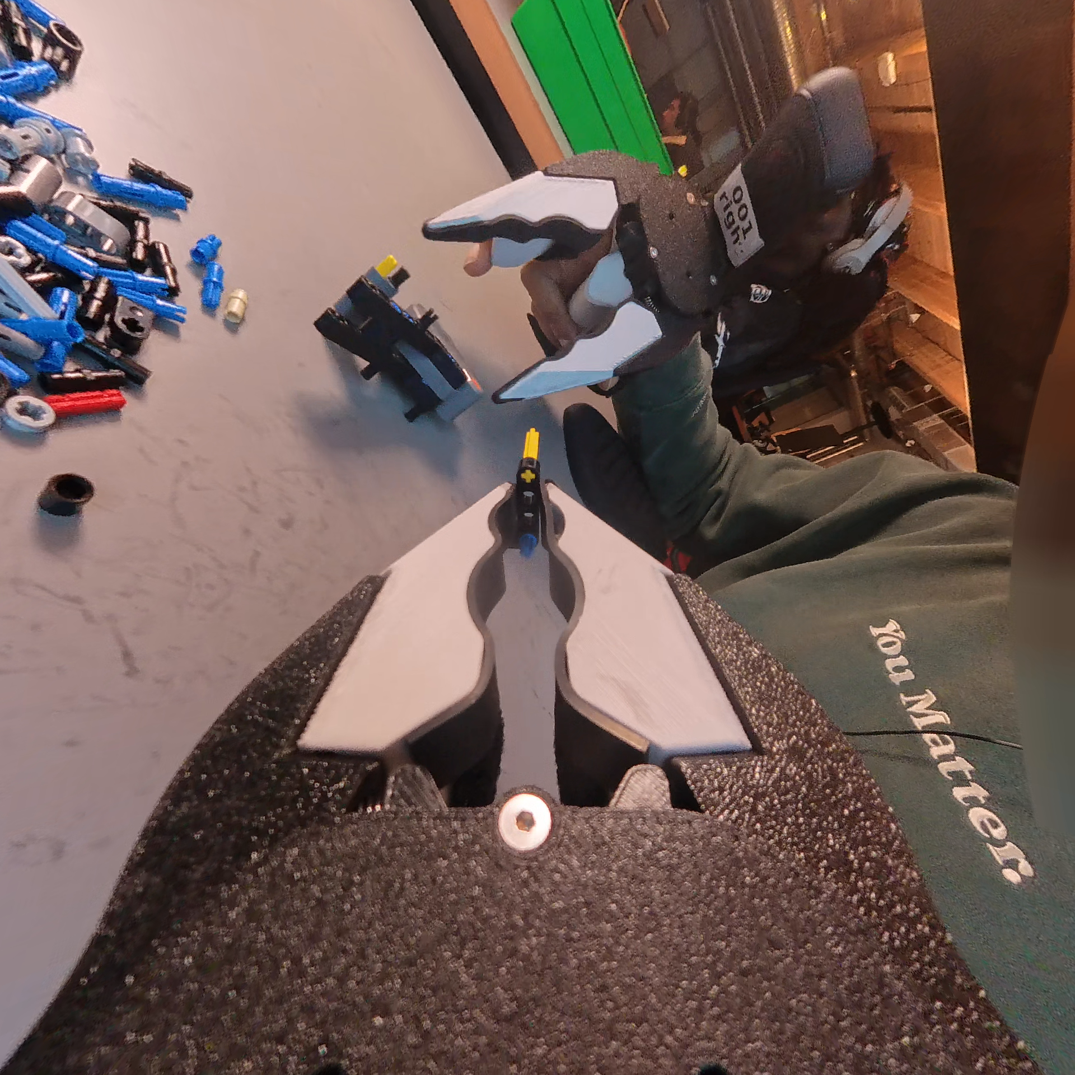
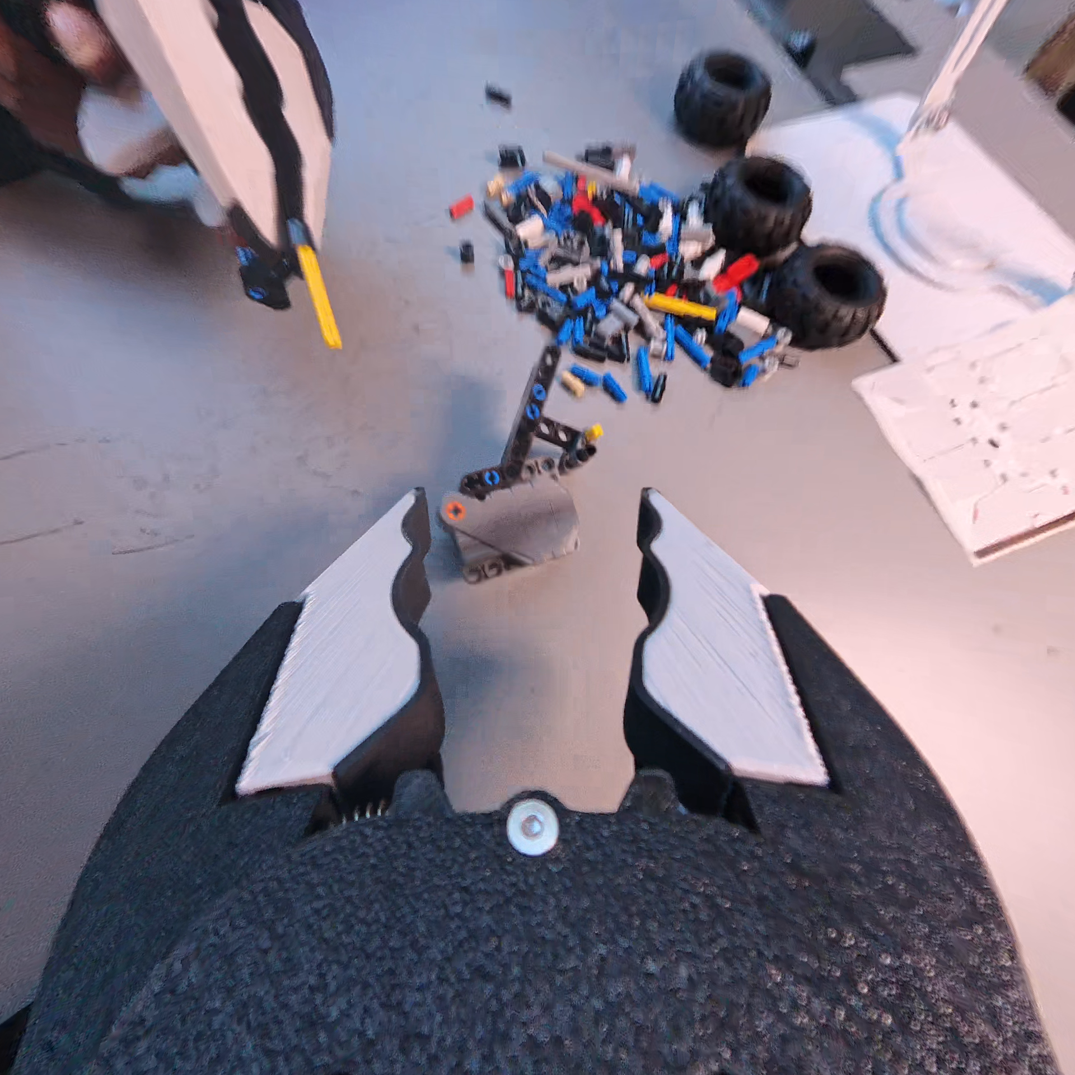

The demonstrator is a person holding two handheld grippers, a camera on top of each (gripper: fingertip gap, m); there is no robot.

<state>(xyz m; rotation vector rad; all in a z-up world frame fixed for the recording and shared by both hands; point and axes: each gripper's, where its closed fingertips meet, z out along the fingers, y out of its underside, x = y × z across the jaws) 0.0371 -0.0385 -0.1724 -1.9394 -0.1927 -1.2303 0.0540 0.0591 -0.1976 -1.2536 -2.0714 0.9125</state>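
Smooth grey matte tabletop [image 2: 174, 523] bearing three knobbly black rubber tyres [image 2: 759, 203] beside a loose heap of blue, black, grey and red plastic construction pins and beams [image 2: 616, 279]. Right gripper [image 2: 532, 506], grainy black body with pale ridged fingers, jaws spread and empty, just before a partly built black-and-grey beam assembly [image 2: 518, 500]. Left gripper [image 1: 528, 494] clamps a short black holed plastic beam with a yellow cross-axle [image 1: 528, 488] at its tips, raised above the table.

Three black tyres [image 2: 756, 203] flank a loose brick pile [image 2: 616, 279] near white paper sheets [image 2: 977, 430].

A white printed label [image 1: 737, 216] sits on the right tongs' [image 1: 465, 314] black body; white embroidered lettering [image 1: 954, 750] crosses a dark green sleeve [image 1: 843, 552].
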